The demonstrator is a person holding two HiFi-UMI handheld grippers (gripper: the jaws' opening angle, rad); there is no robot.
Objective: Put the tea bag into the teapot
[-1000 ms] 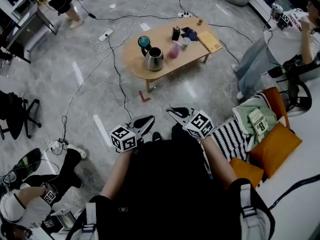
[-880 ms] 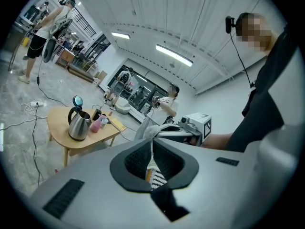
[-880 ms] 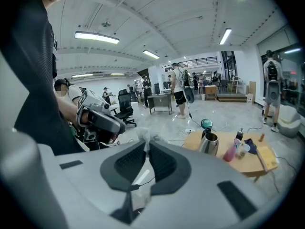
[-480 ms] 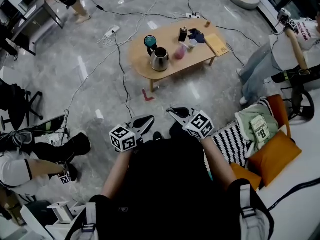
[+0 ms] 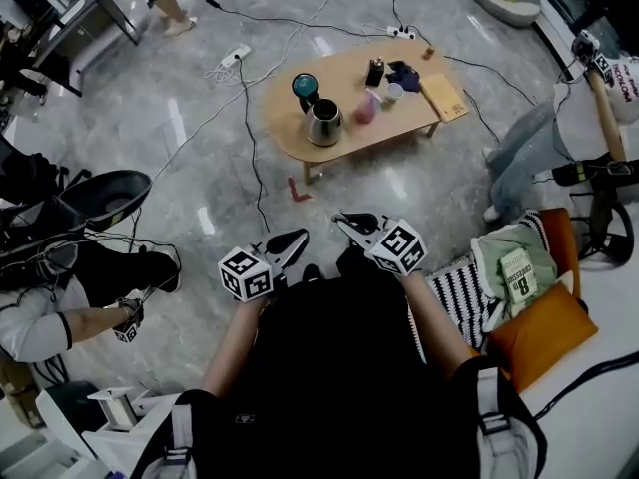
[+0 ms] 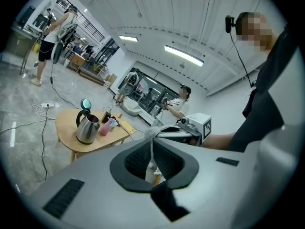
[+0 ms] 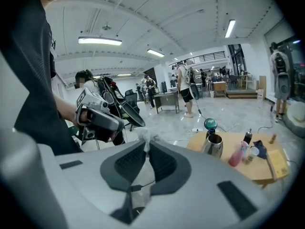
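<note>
The right gripper (image 7: 145,142) had its jaws drawn together at the tips, pinching a small white crumpled wad (image 7: 145,136); I could not tell what it was. Off to the left, a hand held the left gripper (image 7: 113,124). To the right stood a low wooden table (image 7: 255,171) carrying a steel kettle (image 7: 212,147) with its teal lid tipped up, and near it a pink bottle (image 7: 234,157). Farther back, a person (image 7: 183,93) stood by a desk (image 7: 167,99).
</note>
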